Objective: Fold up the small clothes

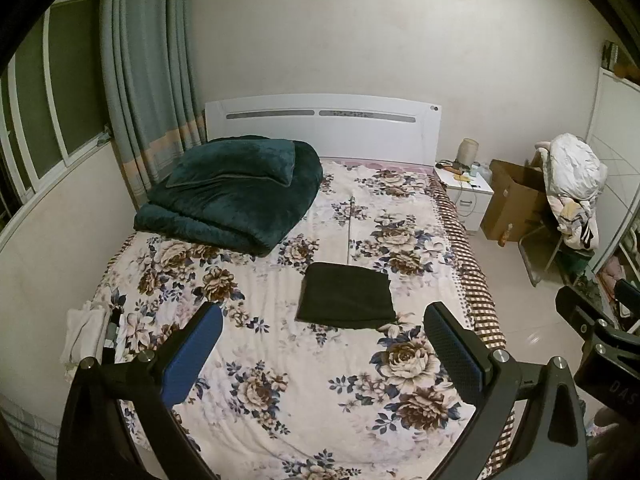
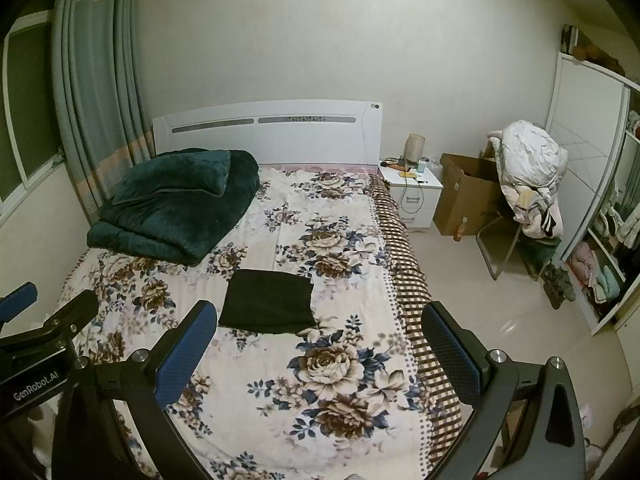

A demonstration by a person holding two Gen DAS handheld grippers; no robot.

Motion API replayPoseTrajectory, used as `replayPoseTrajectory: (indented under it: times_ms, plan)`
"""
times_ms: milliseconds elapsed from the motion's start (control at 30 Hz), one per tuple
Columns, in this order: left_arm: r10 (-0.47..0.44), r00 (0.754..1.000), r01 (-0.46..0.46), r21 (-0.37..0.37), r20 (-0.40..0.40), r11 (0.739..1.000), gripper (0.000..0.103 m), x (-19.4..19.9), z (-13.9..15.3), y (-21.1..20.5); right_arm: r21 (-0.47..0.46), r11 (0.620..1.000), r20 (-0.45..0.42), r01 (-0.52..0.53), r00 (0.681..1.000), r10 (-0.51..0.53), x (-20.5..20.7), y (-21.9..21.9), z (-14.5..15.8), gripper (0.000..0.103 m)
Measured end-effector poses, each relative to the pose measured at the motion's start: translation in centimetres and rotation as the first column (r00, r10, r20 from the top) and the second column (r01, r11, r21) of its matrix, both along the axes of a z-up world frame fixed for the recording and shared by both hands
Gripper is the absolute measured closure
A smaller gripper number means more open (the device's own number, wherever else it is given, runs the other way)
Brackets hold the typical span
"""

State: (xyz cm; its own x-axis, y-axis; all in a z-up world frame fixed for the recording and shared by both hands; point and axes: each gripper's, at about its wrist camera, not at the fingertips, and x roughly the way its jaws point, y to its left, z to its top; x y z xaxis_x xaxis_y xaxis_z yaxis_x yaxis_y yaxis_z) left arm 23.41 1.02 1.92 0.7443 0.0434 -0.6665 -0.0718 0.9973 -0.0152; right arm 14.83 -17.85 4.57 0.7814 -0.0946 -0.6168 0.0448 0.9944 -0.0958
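A dark, flat, folded square of soft cloth (image 1: pixel 346 298) lies in the middle of the big bed with the flower-print sheet (image 1: pixel 280 380), at about 12 o'clock from both claws. The left gripper (image 1: pixel 322 350) is spread wide and holds nothing. The right gripper (image 2: pixel 318 350) is spread wide too, and empty. Both hang above the bed, well apart from the cloth. A small pile of pale clothes (image 1: pixel 82 332) sits at 9 o'clock on the bed edge. I think that pile could slide off if a claw bumps it.
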Motion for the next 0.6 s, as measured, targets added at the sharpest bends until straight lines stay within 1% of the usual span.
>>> replayPoseTrajectory:
  times_ms: [600]
  plan:
    - [-0.003, 1.000, 0.003, -0.008, 0.006, 1.000, 0.000, 0.23, 0.20, -0.04, -0.001, 1.000, 0.001, -0.004, 1.000, 0.004, -0.02, 0.06, -0.12, 0.000]
